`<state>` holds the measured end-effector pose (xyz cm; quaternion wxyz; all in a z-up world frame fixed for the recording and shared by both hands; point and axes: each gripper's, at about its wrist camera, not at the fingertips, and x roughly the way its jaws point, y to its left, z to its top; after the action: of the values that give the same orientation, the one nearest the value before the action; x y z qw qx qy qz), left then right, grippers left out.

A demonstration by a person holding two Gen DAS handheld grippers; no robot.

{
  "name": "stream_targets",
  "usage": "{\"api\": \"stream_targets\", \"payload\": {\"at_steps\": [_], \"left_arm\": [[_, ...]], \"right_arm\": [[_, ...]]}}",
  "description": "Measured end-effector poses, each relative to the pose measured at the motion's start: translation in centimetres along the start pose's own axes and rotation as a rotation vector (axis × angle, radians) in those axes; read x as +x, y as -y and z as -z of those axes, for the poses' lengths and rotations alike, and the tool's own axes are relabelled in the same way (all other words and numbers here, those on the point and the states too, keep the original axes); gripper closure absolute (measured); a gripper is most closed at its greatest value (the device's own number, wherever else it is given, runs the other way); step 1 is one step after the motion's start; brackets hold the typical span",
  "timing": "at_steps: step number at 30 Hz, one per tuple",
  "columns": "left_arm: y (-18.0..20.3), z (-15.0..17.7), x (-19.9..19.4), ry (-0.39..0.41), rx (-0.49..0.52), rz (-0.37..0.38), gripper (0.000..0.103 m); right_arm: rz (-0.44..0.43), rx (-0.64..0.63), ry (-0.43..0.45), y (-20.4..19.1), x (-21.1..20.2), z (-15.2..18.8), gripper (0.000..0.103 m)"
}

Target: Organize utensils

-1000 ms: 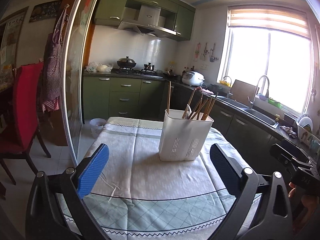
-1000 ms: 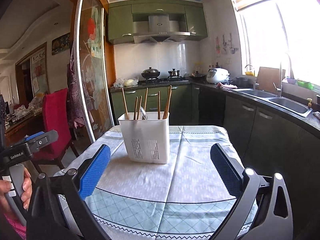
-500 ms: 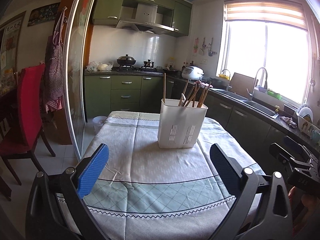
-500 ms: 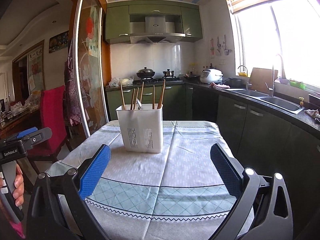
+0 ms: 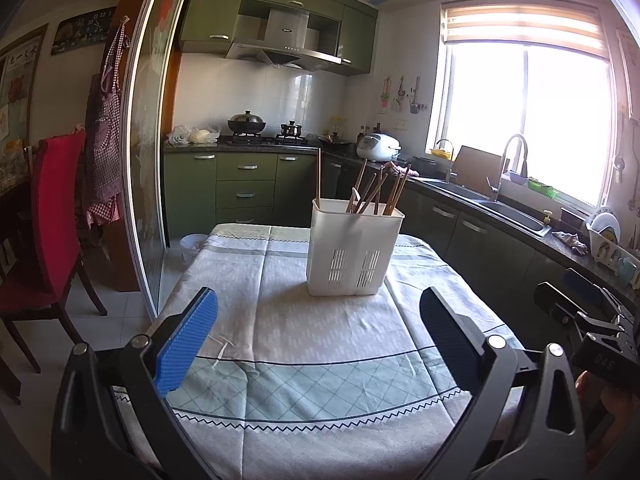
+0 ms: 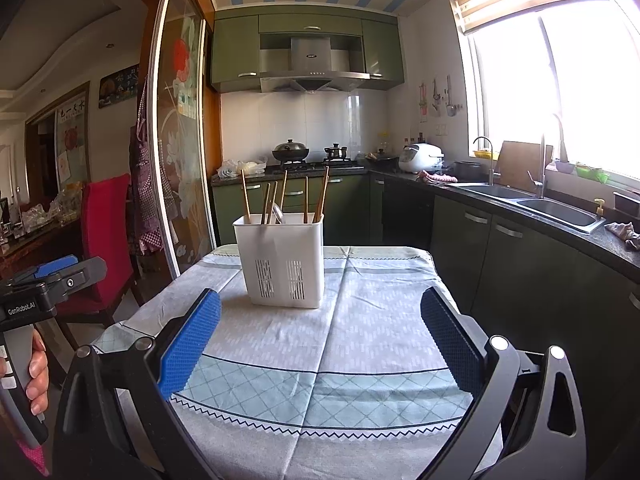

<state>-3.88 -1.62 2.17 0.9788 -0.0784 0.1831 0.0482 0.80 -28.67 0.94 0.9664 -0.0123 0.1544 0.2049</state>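
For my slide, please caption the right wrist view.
Open right gripper faces white utensil holder with chopsticks on the tablecloth.

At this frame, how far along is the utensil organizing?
Looks done: chopsticks and what looks like a spoon stand in the white holder on the tablecloth; nothing loose shows on the cloth. In hand: nothing; the left gripper and right gripper are both open and empty, short of the holder. Left: apparently nothing, unless utensils lie out of view.
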Motion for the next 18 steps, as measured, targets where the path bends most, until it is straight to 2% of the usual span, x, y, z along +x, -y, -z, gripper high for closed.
{"api": "stream_targets", "payload": {"at_steps": [18], "left_arm": [[-0.26, -0.02, -0.38, 0.003, -0.006, 0.010, 0.007]], "right_arm": [[-0.008, 0.002, -0.006, -0.13, -0.10, 0.05, 0.005]]}}
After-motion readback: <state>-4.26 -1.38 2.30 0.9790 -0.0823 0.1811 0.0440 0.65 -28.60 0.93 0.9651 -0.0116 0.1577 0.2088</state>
